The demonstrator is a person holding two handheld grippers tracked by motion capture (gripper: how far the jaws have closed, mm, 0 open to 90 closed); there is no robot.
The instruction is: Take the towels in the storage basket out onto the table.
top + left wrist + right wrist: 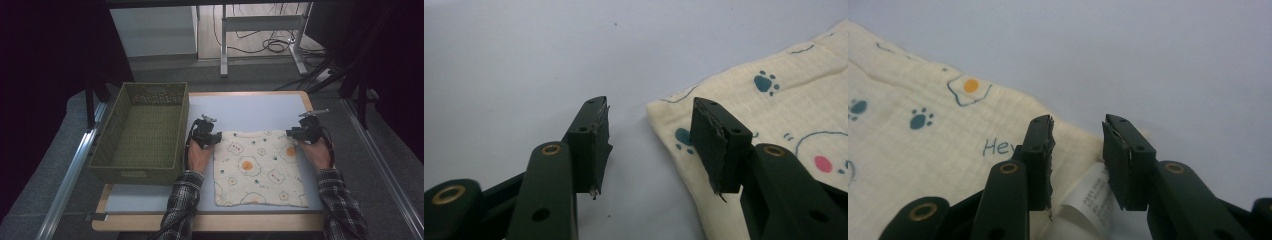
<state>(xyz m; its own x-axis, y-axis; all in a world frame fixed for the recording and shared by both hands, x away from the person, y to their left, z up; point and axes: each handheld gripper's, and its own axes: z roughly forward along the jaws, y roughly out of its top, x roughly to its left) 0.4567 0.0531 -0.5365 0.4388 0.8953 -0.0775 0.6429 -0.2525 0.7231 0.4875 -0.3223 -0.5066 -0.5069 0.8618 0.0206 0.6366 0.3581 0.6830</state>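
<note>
Cloth: the printed cream cloth (257, 167) is lying flat on the table (250, 107), beside the green basket (145, 132).
Left gripper (649, 145): spread, straddling the far-left corner, gripping nothing.
Right gripper (1078, 160): spread over the far-right corner and its label (1093, 197).
Progress: I judge grasping is starting; lifting or folding remains.

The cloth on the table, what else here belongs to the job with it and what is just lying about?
In the job:
- printed cloth, flat on the table
- left tool at its far left corner, open
- right tool at its far right corner, open over the white care label

Lying about:
- green woven basket
- cables on the floor
</note>
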